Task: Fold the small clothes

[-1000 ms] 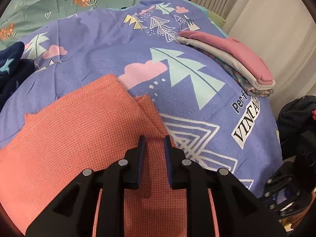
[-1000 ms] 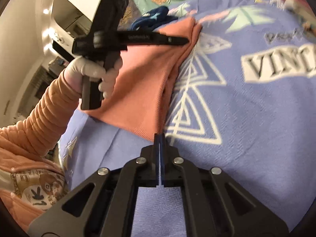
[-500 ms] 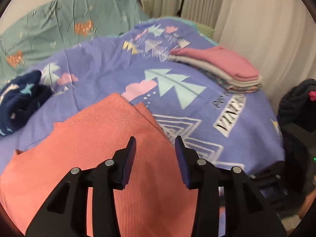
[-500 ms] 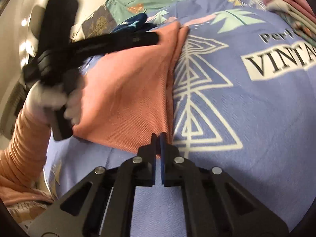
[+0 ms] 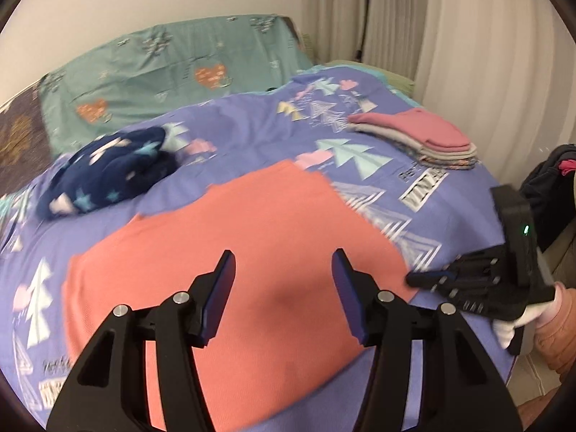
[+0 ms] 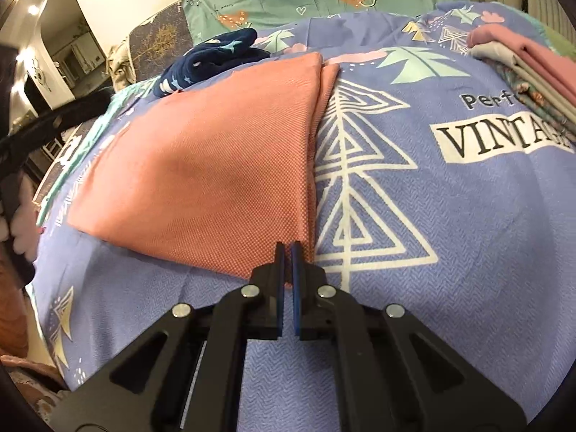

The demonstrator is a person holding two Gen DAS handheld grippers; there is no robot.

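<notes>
Salmon cloth (image 6: pixel 216 151) lay flat, partly folded, on the bed (image 6: pixel 450 234). Left tool (image 5: pixel 282 288) hung wide open, empty, above it. Right tool (image 6: pixel 287 252) nearly closed at near corner; actual grip uncertain. Advice: pinch both layers squarely before folding.

Plain salmon cloth (image 5: pixel 252 252), tree-patterned lilac bedspread (image 5: pixel 252 126)

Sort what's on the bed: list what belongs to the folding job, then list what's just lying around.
Part of the job:
- coral garment, spread flat
- navy star-print garment, crumpled, unfolded
- folded stack, pink on top
- left gripper, open above the coral garment
- right gripper, nearly shut at its near corner

Lying about:
- purple bedspread
- teal pillow
- curtains
</notes>
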